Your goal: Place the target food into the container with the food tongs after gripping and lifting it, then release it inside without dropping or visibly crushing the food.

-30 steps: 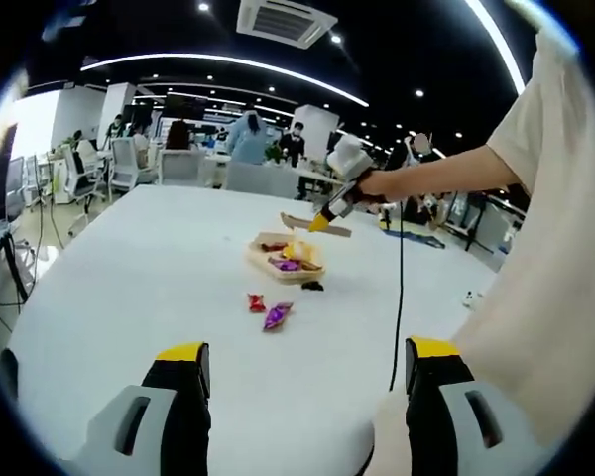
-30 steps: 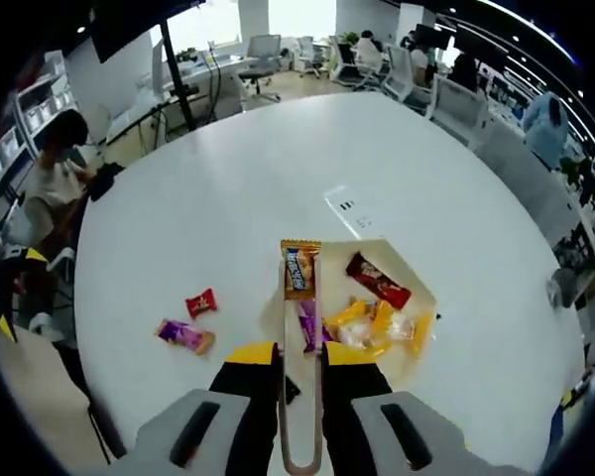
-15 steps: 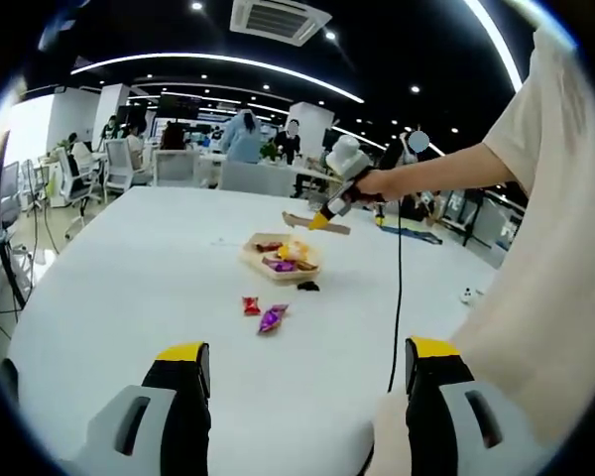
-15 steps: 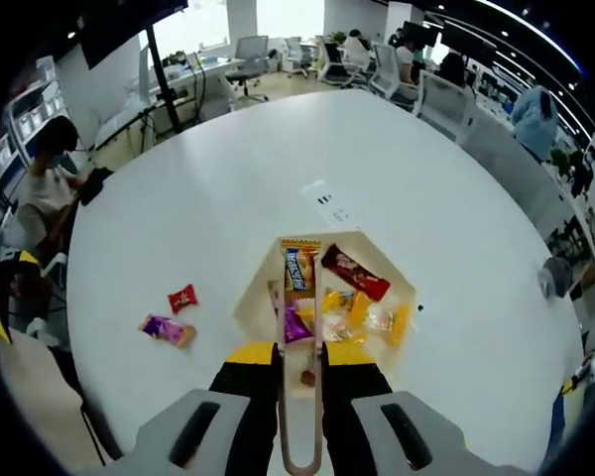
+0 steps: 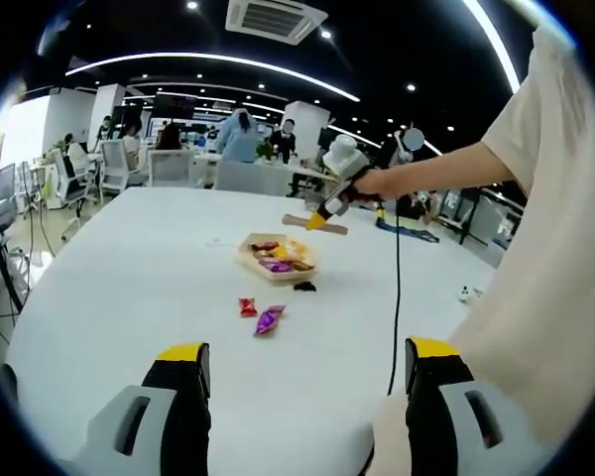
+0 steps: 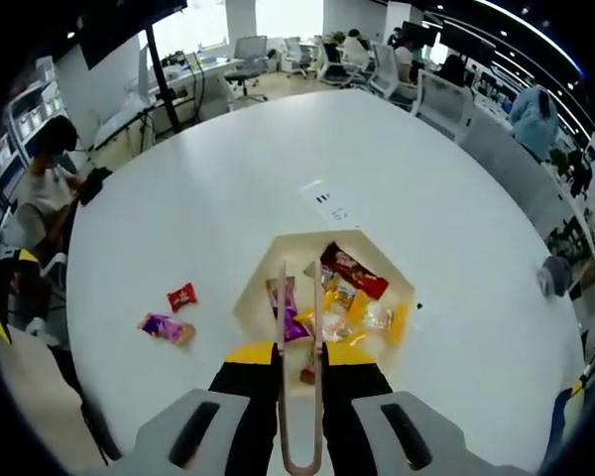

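Wooden tongs [image 6: 299,372] clamped in right gripper [image 6: 299,359], tips empty over tray [image 6: 261,288]; left gripper [image 5: 302,369] wide open.

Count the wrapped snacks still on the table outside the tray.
2: a red packet and a purple packet, side by side on the white table, apart from the tray. The right gripper may hide others.

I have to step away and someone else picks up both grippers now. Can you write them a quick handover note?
Right gripper: shut on the food tongs, held above the container; tong tips carry nothing.
Left gripper: open, holding nothing, low over the white table.
Done: several wrapped snacks lie in the container.
Left: red candy and purple candy on the table beside the container.
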Motion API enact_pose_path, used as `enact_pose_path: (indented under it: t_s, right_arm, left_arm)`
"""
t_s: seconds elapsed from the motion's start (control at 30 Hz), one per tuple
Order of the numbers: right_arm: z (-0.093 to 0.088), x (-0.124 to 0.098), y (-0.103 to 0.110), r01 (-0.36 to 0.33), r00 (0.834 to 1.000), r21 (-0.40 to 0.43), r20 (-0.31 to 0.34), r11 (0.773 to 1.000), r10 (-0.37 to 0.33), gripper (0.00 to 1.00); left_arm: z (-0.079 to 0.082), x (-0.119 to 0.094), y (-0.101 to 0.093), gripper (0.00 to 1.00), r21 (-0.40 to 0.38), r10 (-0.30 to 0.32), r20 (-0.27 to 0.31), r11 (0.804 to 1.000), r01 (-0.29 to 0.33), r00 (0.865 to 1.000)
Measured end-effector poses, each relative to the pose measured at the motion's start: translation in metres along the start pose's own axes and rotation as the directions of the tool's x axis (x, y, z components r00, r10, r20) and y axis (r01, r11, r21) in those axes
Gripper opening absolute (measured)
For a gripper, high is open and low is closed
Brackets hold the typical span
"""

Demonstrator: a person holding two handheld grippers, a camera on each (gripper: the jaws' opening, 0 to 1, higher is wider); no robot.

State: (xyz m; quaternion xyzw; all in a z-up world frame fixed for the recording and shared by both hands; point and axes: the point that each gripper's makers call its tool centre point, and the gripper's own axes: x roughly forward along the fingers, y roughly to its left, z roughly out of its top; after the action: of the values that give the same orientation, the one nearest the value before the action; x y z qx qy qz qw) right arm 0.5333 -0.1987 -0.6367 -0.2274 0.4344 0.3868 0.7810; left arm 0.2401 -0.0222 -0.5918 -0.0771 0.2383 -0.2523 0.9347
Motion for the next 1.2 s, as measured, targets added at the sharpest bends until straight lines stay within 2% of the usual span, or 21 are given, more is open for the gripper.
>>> enact_pose_path:
  t_s: [0.73,1.0,1.13,1.2]
  right_arm:
    - [-0.011,0.000,0.010,-0.008,1.000,-0.008,-0.012,1.000,0.008,0.15]
    - [-0.037,0.006,0.031,-0.037,0.998,-0.016,-0.053,0.999,0.037,0.15]
    - [-0.046,0.014,0.051,-0.064,0.995,-0.062,-0.085,0.996,0.059,0.16]
    - [-0.047,0.018,0.057,-0.071,0.993,-0.112,-0.105,0.991,0.059,0.16]
  left_arm:
    - [-0.004,-0.001,-0.002,0.80,-0.004,-0.005,0.004,1.000,0.005,1.000]
    - [-0.007,-0.001,-0.004,0.80,-0.008,-0.010,-0.001,1.000,0.010,1.000]
    - [-0.007,0.000,-0.005,0.80,-0.007,-0.016,-0.003,1.000,0.016,1.000]
    - [-0.007,0.000,-0.005,0.80,-0.006,-0.017,-0.003,1.000,0.017,1.000]
